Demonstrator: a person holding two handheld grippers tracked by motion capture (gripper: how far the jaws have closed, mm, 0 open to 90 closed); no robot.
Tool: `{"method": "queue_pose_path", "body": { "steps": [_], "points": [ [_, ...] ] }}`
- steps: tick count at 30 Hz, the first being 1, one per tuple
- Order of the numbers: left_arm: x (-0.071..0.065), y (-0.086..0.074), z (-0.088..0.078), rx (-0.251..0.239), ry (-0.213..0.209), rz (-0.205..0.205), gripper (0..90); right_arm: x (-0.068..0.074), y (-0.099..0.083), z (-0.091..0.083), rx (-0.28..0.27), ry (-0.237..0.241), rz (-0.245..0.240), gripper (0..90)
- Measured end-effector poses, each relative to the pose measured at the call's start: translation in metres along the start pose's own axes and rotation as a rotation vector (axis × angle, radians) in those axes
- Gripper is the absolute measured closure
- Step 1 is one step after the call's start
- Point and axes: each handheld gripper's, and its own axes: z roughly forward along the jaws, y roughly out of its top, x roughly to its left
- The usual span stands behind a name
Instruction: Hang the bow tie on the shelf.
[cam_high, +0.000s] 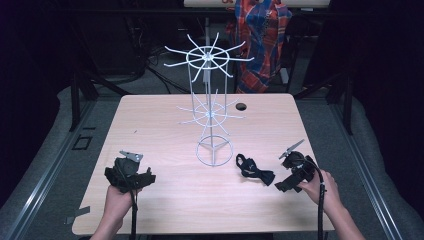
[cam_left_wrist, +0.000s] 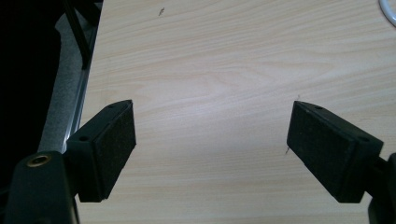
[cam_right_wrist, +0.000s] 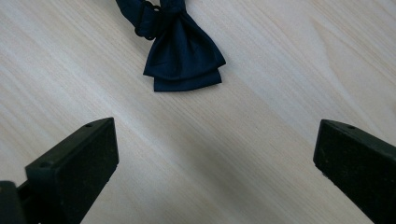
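Note:
A dark navy bow tie (cam_high: 254, 169) lies flat on the wooden table (cam_high: 165, 200), right of the white wire rack (cam_high: 210, 100). In the right gripper view the bow tie (cam_right_wrist: 180, 51) sits ahead of the jaws with bare wood between. My right gripper (cam_high: 285, 184) rests at the table's right front, just right of the tie, and my right gripper (cam_right_wrist: 215, 163) stands open and empty. My left gripper (cam_high: 131, 176) sits at the left front, and in its own view my left gripper (cam_left_wrist: 210, 149) is open over bare wood.
The wire rack's round base (cam_high: 214, 151) stands mid-table, and its two tiers of hooked arms spread wide above. A round cable hole (cam_high: 241, 106) is near the far edge. A plaid cloth (cam_high: 261, 40) hangs behind the table. Metal rails run along both sides.

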Motion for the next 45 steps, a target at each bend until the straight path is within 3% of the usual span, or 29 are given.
{"method": "queue_pose_path", "body": {
  "steps": [16,24,28,31,41,45],
  "points": [
    [-0.001,0.0,0.001,0.0,-0.002,0.007,15.7,0.0,0.004,-0.001,-0.003,-0.039,-0.057,0.0],
    [-0.001,0.0,0.001,0.0,-0.001,0.006,15.7,-0.003,0.006,0.003,0.001,-0.011,-0.046,0.0],
    [-0.002,0.0,0.0,0.002,-0.001,0.007,15.7,-0.002,0.007,0.003,-0.03,0.015,-0.034,0.0],
    [-0.002,0.0,0.0,0.002,-0.002,0.008,15.7,0.0,0.013,0.004,-0.023,0.014,-0.054,0.0],
    [-0.002,0.0,0.001,0.002,-0.001,0.008,15.7,0.012,0.028,0.006,-0.08,-0.002,-0.087,0.0],
    [-0.002,0.0,0.001,0.003,-0.001,0.009,15.7,0.014,0.033,0.011,-0.061,0.001,-0.092,0.0]
  ]
}}
